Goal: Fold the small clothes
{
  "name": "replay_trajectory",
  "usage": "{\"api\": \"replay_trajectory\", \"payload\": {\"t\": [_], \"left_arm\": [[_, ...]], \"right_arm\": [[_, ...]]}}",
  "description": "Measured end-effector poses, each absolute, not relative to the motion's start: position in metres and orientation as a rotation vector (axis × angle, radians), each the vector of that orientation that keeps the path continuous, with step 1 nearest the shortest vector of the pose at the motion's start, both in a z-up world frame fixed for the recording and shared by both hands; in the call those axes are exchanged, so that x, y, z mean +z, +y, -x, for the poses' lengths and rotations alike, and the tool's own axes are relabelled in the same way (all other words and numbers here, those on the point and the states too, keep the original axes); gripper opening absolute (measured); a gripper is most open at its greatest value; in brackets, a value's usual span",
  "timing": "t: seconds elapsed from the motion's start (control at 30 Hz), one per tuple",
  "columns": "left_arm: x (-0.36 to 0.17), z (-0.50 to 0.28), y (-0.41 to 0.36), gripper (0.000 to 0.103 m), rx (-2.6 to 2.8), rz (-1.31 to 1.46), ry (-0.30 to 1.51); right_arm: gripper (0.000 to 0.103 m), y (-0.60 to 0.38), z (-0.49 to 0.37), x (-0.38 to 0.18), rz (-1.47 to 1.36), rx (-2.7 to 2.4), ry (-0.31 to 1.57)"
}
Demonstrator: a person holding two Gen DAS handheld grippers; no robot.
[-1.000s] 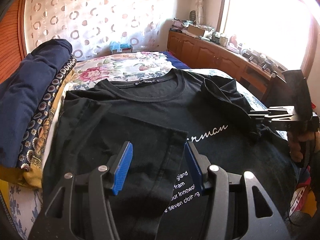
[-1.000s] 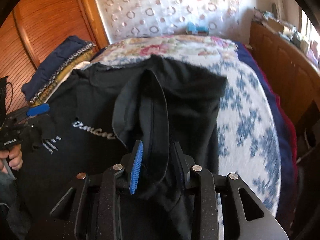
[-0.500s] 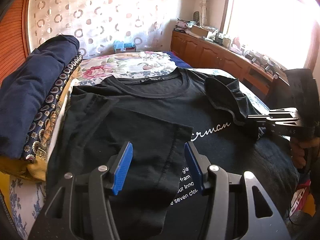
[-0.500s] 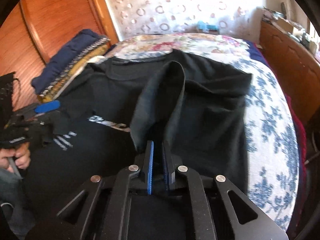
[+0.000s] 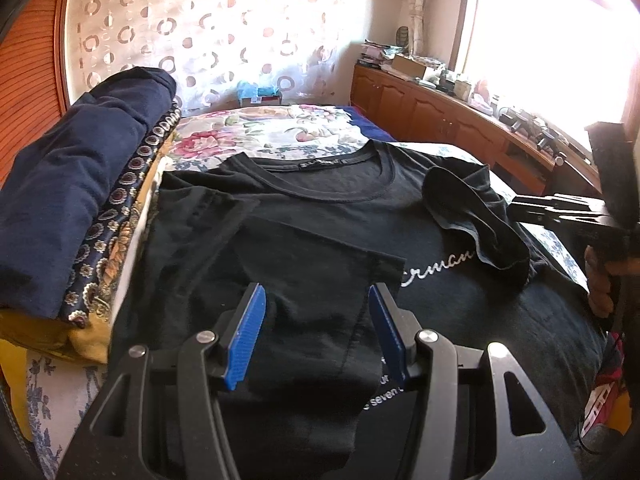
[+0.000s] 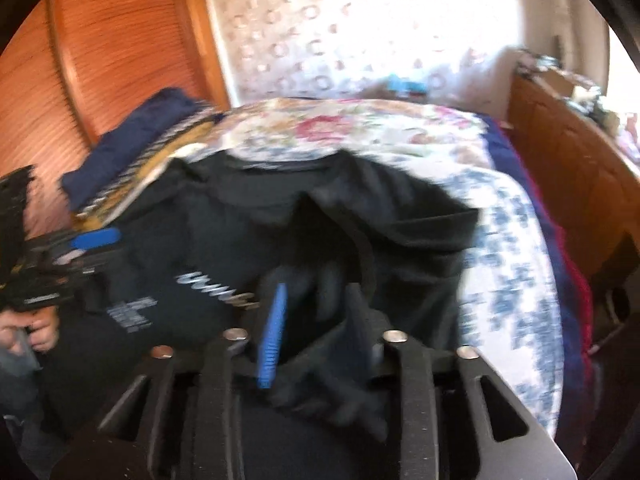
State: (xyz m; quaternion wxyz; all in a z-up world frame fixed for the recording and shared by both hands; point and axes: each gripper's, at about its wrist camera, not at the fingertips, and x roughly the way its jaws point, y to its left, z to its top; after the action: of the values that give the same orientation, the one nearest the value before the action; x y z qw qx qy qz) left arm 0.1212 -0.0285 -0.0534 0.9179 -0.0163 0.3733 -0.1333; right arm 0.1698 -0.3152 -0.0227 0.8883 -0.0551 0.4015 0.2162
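shirt location: black T-shirt point(image 5: 332, 216) lay face up on the bed point(image 5: 280, 128), chest print showing, folded pile of clothes point(image 5: 68, 208) just beside its left edge.

left side: left sleeve panel point(image 5: 304, 280) was already folded in over the chest. I judged it laid there to narrow the body to a strip.

left gripper: I held the left gripper point(image 5: 316, 332) above that folded panel, fingers apart, blue pads on either side of the cloth and not pressing it. Nothing gripped.

right gripper: right gripper point(image 6: 316, 328) had its jaws opening. The view was blurred, but black sleeve cloth point(image 6: 332, 280) sat bunched between the pads and looked loose, not pinched.

right sleeve: in the left view the right sleeve point(image 5: 472, 224) lay crumpled and partly flipped inward, near the script print point(image 5: 436, 268). My guess was it was being let go after being brought in, to mirror the left fold.

collar direction: neckline point(image 5: 340, 172) pointed away from me, toward the far wall.

long axis: ran collar to hem, roughly straight away from both cameras. Hem end was hidden under the grippers.

stage: side folds mostly done, right one untidy. I judged the lengthwise fold still to come.
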Motion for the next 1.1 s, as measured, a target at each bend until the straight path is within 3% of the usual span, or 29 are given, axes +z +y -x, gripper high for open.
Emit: {"api": "replay_trajectory", "payload": {"t": [0.2,0.3,0.5,0.57,0.63,0.8,0.93,1.1], "left_arm": [[-0.048,-0.130,-0.016,0.053,-0.230,0.034,0.771],[-0.042,-0.138,-0.008,0.054,-0.201,0.031,0.770],[-0.032,-0.157,0.007,0.054,-0.141,0.023,0.762],[-0.030,-0.163,0.013,0.054,-0.124,0.015,0.764],[-0.029,-0.168,0.014,0.054,-0.113,0.007,0.768],[-0.029,-0.181,0.020,0.053,-0.093,-0.022,0.776],[-0.030,-0.190,0.019,0.054,-0.110,-0.057,0.785],[-0.034,-0.204,0.016,0.049,-0.122,-0.100,0.808]], "right_arm": [[0.038,-0.322,-0.200,-0.050,0.089,0.437,0.929],[0.004,-0.311,-0.203,-0.059,0.088,0.503,0.963],[0.004,-0.279,-0.194,-0.050,0.070,0.712,0.962],[0.013,-0.270,-0.193,-0.048,0.104,0.720,0.961],[0.047,-0.272,-0.195,-0.046,0.098,0.722,0.959],[0.049,-0.294,-0.202,-0.031,0.105,0.646,0.902],[0.058,-0.314,-0.214,-0.025,0.116,0.558,0.862],[0.063,-0.340,-0.237,-0.034,0.163,0.395,0.850]]}}
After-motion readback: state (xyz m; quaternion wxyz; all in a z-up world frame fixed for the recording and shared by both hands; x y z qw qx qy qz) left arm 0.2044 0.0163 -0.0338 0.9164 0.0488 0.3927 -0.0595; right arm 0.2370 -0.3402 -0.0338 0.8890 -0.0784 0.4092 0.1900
